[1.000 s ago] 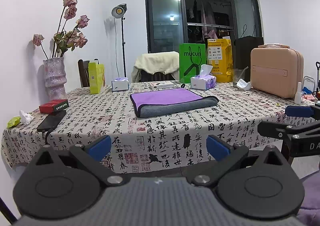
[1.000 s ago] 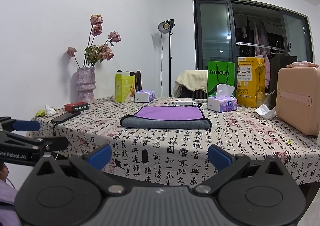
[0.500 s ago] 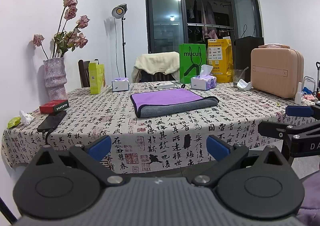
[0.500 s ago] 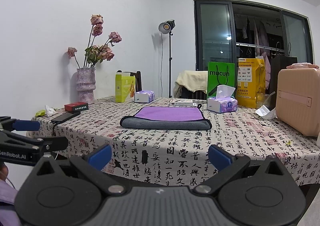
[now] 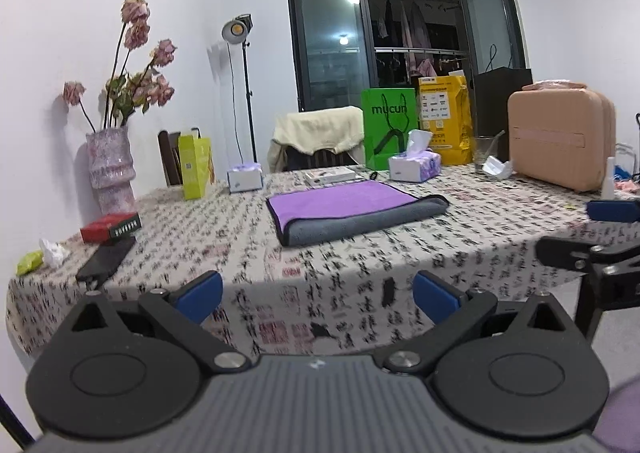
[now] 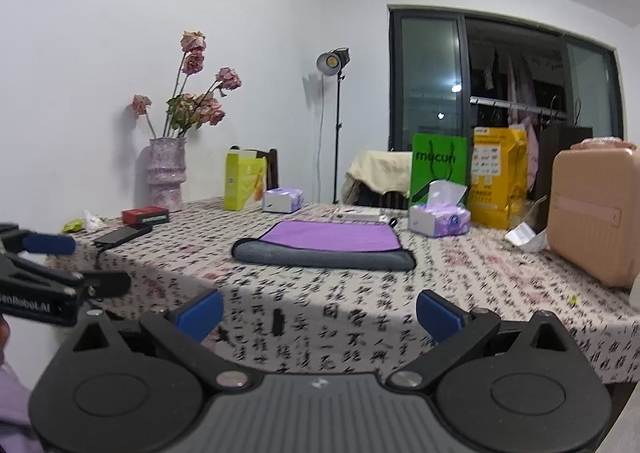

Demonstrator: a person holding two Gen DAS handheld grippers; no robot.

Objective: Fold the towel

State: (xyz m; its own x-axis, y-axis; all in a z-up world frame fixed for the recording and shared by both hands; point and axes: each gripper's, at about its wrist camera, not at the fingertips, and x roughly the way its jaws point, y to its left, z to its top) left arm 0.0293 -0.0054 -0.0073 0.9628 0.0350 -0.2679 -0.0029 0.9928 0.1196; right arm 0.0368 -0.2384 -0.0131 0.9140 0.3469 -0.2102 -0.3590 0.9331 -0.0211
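Against the pictures from half a second back, both cameras have come nearer to the table edge and slightly higher: the folded towel sits larger in both views, and the print on the tablecloth is smeared by motion. The things on the table lie as they did.

From left to right in the left wrist view there is one mottled pink ceramic vase (image 5: 110, 169) of dried roses at the left edge, one red and black flat box (image 5: 111, 227) with one black phone (image 5: 106, 259) just in front of it, one yellow-green paper bag (image 5: 196, 166), two tissue boxes, a small white one (image 5: 245, 181) and a purple-patterned one (image 5: 415, 166) right of centre, one green paper bag marked "mucun" (image 5: 389, 127), one yellow bag (image 5: 444, 120) and one peach hard-shell case (image 5: 560, 141) at the right.

The single purple towel with a grey underside (image 5: 354, 211), lies folded and flat in the middle of the white tablecloth printed with black calligraphy (image 5: 400, 253), untouched by either tool.

The left gripper (image 5: 316, 293) is held level in the lower frame, short of the table's near edge, its blue-padded fingers spread wide with nothing between them. The right gripper (image 6: 318, 311) is posed the same way, level, spread and empty; it also shows at the right edge of the left view, side on, beside the left one.
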